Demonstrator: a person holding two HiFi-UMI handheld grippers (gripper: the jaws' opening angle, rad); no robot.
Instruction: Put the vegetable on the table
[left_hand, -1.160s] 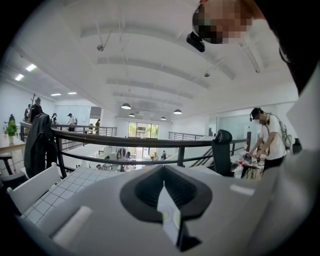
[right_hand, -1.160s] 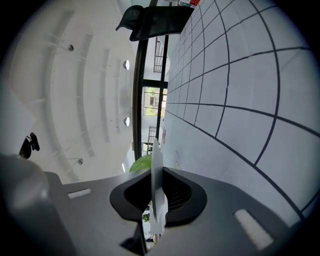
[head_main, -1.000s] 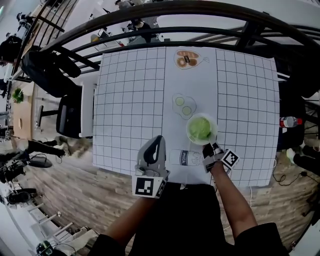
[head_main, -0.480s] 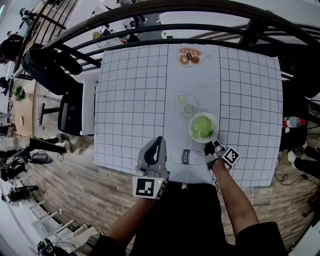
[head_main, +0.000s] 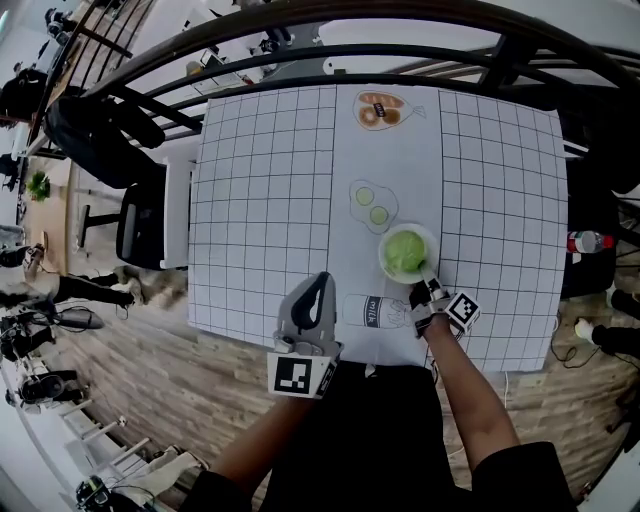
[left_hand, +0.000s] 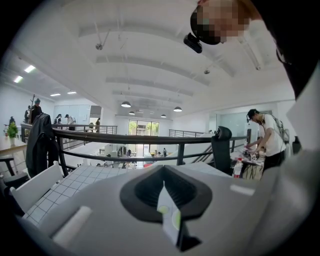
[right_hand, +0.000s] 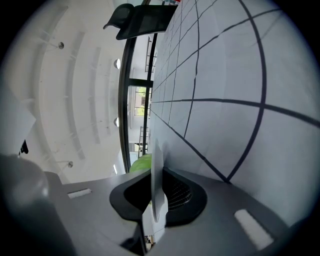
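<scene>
A small white plate (head_main: 385, 268) with a heap of green leafy vegetable (head_main: 405, 251) is over the near right part of the grid-patterned table (head_main: 260, 200). My right gripper (head_main: 424, 291) is shut on the plate's near rim. In the right gripper view the thin white plate edge (right_hand: 155, 170) stands between the jaws, with the vegetable (right_hand: 141, 162) just beyond. I cannot tell whether the plate rests on the table. My left gripper (head_main: 317, 284) is held at the table's front edge, pointing away from me. Its jaws (left_hand: 166, 202) are shut with nothing in them.
Pictures are printed on the table's middle strip: bread (head_main: 380, 110) at the far end, cucumber slices (head_main: 372, 205) and a milk bottle (head_main: 375, 312) beside the right gripper. A chair (head_main: 140, 230) stands to the left, a black railing (head_main: 300, 60) beyond, a bottle (head_main: 580, 242) to the right.
</scene>
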